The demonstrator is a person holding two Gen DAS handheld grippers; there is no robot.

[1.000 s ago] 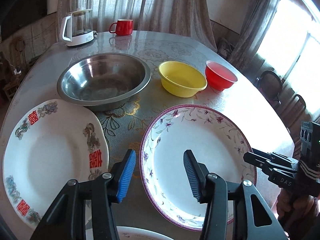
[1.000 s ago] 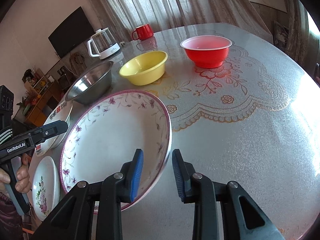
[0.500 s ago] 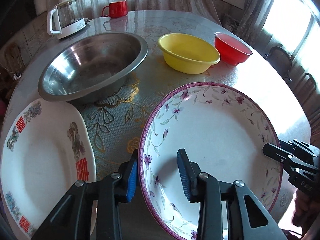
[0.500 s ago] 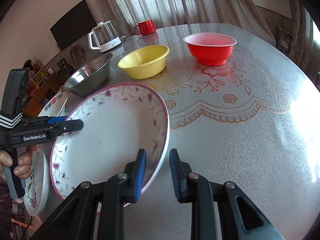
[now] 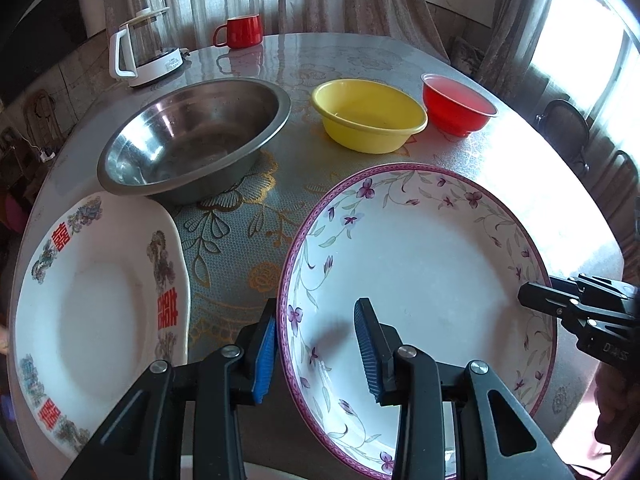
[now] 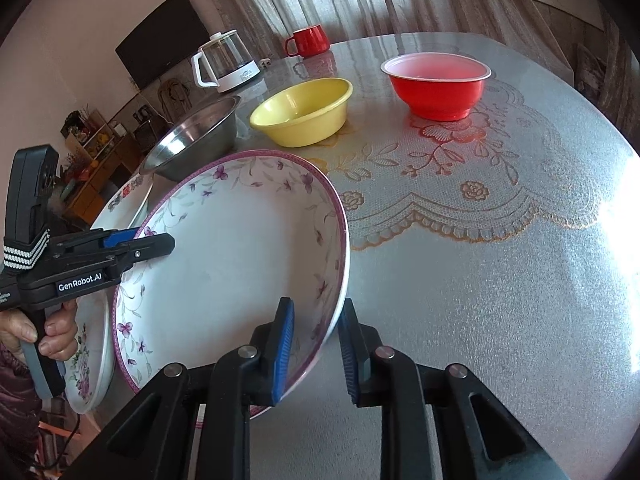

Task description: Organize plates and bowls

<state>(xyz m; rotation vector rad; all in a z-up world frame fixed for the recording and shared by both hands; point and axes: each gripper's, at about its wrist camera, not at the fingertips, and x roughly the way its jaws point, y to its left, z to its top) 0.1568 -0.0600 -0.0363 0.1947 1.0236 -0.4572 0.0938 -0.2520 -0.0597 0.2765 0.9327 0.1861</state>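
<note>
Both pairs of fingers have closed in on the floral-rimmed plate (image 5: pixel 420 280) since the earlier frame, which now sits tilted on the tabletop (image 6: pixel 500 260). Left gripper (image 5: pixel 316 352) straddles the near-left rim, outer pad touching, inner pad apart from the surface: not yet clamped. Right gripper (image 6: pixel 316 348), just closing, pinches the opposite rim. Step in hand: two-handed grasp of the plate. Next: firm the left grip, then lift level, probably toward the red-character plate (image 5: pixel 96 312) alongside.

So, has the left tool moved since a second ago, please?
Yes: against the round steel bowl, the left tool has edged rightwards over the purple-rimmed floral plate's rim; its jaws have just been closing astride it.
</note>
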